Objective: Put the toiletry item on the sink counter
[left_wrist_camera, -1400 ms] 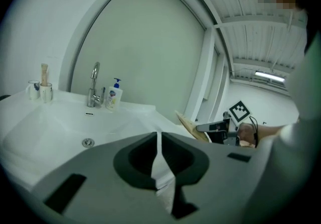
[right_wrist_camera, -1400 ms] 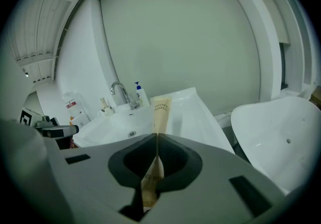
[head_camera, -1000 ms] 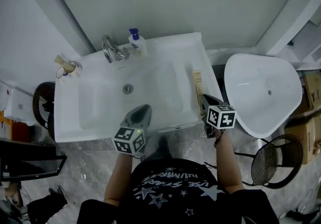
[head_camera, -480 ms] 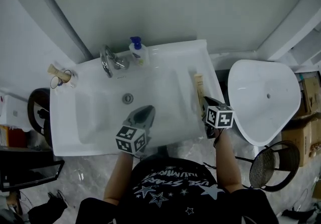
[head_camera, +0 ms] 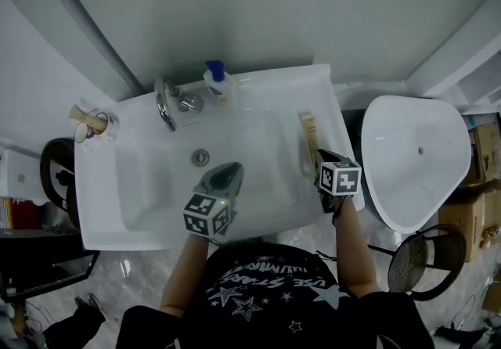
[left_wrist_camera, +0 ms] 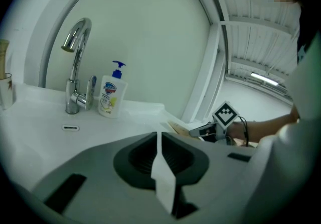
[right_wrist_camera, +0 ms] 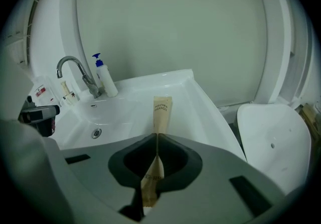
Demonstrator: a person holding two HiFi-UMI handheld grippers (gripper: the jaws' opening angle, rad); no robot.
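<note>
The toiletry item is a long tan toothbrush packet (head_camera: pixel 309 136), and my right gripper (head_camera: pixel 318 155) is shut on its near end. In the right gripper view the packet (right_wrist_camera: pixel 161 111) sticks out past the closed jaws of the right gripper (right_wrist_camera: pixel 157 136), over the right-hand ledge of the white sink (head_camera: pixel 100 214). Whether it touches the ledge I cannot tell. My left gripper (head_camera: pixel 232 167) hangs over the front of the basin. Its jaws (left_wrist_camera: pixel 158 135) are shut with nothing in them. The right gripper (left_wrist_camera: pixel 200 130) also shows in the left gripper view.
A chrome faucet (head_camera: pixel 167 97) and a soap pump bottle (head_camera: pixel 218 83) stand at the back of the sink. A cup with brushes (head_camera: pixel 88 125) sits on the left corner. A white toilet (head_camera: pixel 415 160), a wire stool (head_camera: pixel 419 263) and cardboard boxes (head_camera: pixel 487 153) are to the right.
Both grippers have moved a little farther over the sink and lower. The right one still grips the packet, and the left one stays shut.
</note>
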